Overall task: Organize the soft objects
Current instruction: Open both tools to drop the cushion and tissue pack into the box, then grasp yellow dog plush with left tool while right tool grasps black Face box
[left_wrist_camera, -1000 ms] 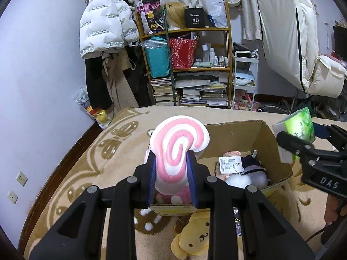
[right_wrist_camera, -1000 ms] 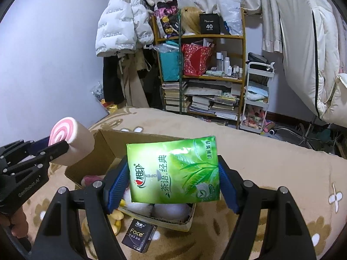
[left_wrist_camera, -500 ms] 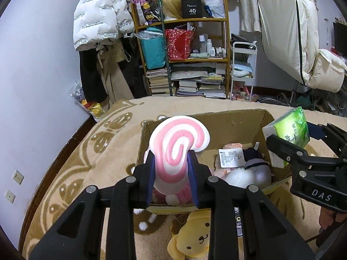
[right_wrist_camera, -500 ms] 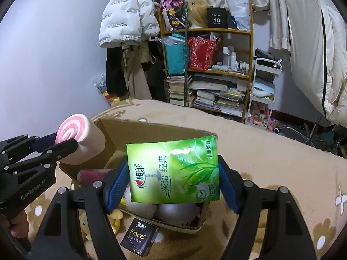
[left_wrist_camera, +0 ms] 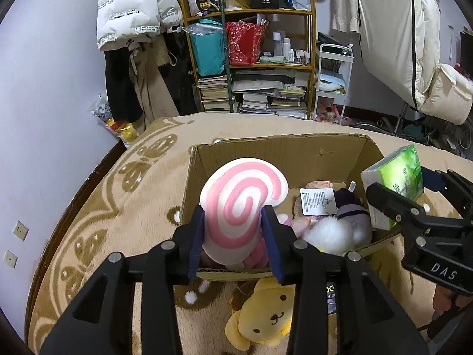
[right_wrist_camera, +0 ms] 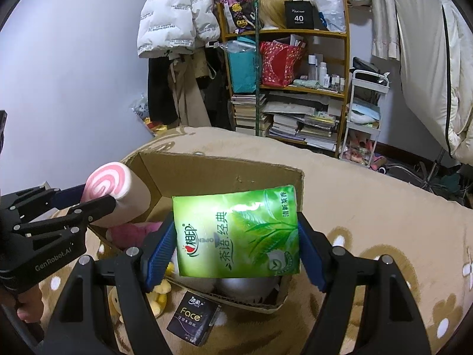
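Left gripper (left_wrist_camera: 233, 230) pinches a plush pink-and-white swirl roll (left_wrist_camera: 244, 201) between its pads, above the open cardboard box (left_wrist_camera: 266, 153). Right gripper (right_wrist_camera: 236, 247) clamps a glossy green tissue pack (right_wrist_camera: 236, 230), rectangular, over the box's near edge.

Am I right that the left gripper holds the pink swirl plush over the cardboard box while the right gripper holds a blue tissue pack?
Not quite: the tissue pack in the right gripper is green, not blue, as the right wrist view shows. The rest stands: the left gripper holds the pink swirl plush over the cardboard box.
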`<state>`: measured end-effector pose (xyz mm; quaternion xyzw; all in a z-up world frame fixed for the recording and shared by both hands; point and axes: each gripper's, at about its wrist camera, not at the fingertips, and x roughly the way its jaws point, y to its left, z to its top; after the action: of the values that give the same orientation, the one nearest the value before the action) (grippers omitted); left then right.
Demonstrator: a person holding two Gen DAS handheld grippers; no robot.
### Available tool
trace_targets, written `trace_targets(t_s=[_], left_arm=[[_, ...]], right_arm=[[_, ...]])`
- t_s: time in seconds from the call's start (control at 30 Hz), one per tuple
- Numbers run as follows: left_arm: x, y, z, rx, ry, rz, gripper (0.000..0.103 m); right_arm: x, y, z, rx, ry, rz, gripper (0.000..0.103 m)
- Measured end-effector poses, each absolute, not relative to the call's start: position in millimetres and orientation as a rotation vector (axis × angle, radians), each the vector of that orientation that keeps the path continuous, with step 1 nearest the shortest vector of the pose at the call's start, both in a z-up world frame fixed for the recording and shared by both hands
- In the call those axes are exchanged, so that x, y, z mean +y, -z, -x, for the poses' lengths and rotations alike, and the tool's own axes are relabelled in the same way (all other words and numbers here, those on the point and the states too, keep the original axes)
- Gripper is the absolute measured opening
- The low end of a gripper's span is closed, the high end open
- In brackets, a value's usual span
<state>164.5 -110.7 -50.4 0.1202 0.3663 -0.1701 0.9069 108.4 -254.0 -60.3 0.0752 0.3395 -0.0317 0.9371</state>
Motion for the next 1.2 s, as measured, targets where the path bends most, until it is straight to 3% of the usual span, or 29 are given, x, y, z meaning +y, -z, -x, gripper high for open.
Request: trace_targets(t_s=[0.13,0.23,0.3,0.4,0.6,0.73,0.8,0.93,1.07,1.2], left_arm=[[-111,53,-164,0.765,0.344,-0.259,0.039],[-113,53,-164,0.765,0.340,-0.268,0.042],[-113,53,-163,0.763,0.340,-0.265,0.050],[-113,52,-160,0.748,0.337,-0.272,0.053],[-113,46,-157,0.751,0.337,-0.289,0.056],[-110,44,-156,0.784,0.339,-0.275,0.057],[-105,41,-152,0.797,0.339,-0.257,0.067],[-94,34,-144,0.807,0.365,-0.218,0.071],[-85,28,-132,0.814,0.347,-0.218,0.088],[-79,27,-121,0.843,0.348,-0.227,0.099]], right_arm=[[-250,62,-108,0.704,0.062,-0.141,0.080],[-248,63,-107,0.707,0.059,-0.139,0.087],[-248,61,-105,0.702,0.052,-0.140,0.088],[-249,59,-103,0.696,0.051,-0.139,0.089],[-245,54,-98,0.696,0.028,-0.167,0.102],[-236,51,-86,0.697,0.038,-0.139,0.103],[-232,50,-80,0.700,0.040,-0.129,0.103],[-225,48,-68,0.707,0.037,-0.126,0.103],[-218,47,-56,0.722,0.030,-0.125,0.103],[-212,50,-47,0.743,0.023,-0.118,0.103]])
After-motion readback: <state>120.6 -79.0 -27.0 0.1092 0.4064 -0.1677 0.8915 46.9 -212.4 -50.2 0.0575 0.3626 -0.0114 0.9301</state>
